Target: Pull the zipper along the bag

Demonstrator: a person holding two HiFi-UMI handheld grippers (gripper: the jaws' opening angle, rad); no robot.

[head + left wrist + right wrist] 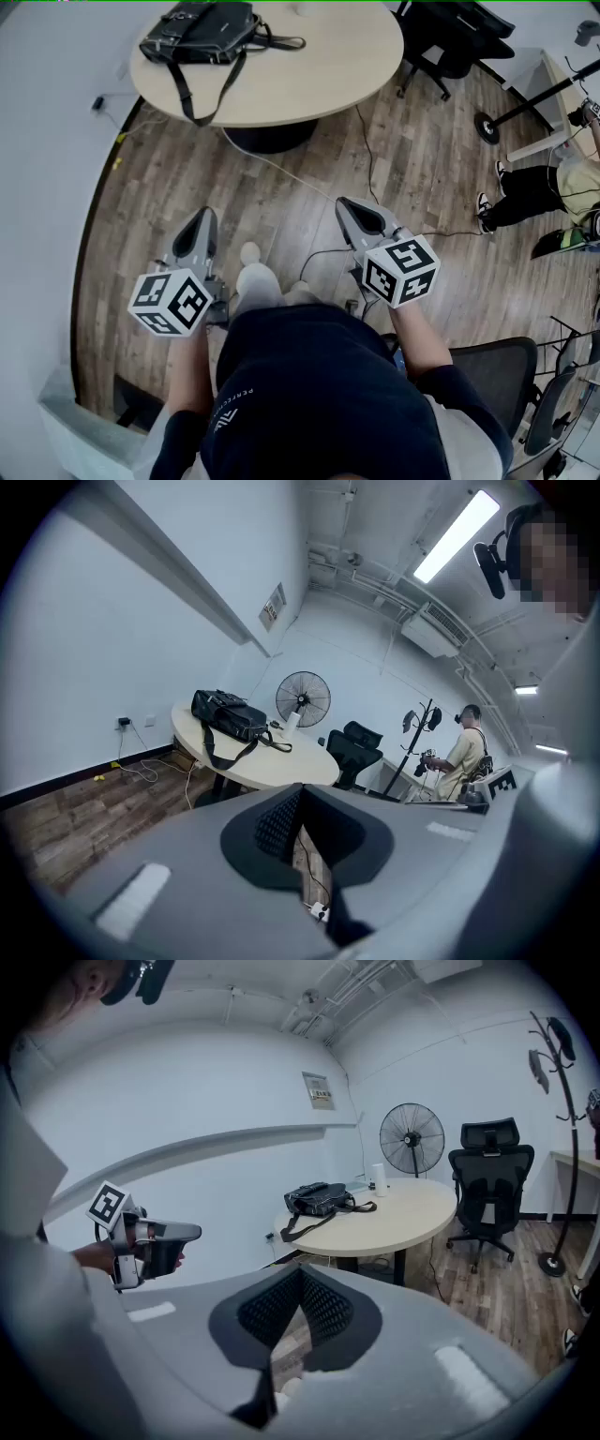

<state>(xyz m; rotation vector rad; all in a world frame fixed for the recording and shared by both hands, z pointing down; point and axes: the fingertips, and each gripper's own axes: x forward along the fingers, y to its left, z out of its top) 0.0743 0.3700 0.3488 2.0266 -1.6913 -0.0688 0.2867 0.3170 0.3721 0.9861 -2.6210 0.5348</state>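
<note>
From well short of the round beige table (319, 66), the head view looks steeply down and both gripper views nearly level, all sharing its black leather bag (228, 714).

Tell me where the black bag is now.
In the head view the black bag lies on the round table, toward its left side, one strap hanging over the near edge.

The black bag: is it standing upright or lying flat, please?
Lying flat: the bag rests on the round table, its strap draped over the edge.

Open floor (422, 187) before round table (319, 66), cable (367, 159) seemingly trailing across, wall (37, 187) left
</note>
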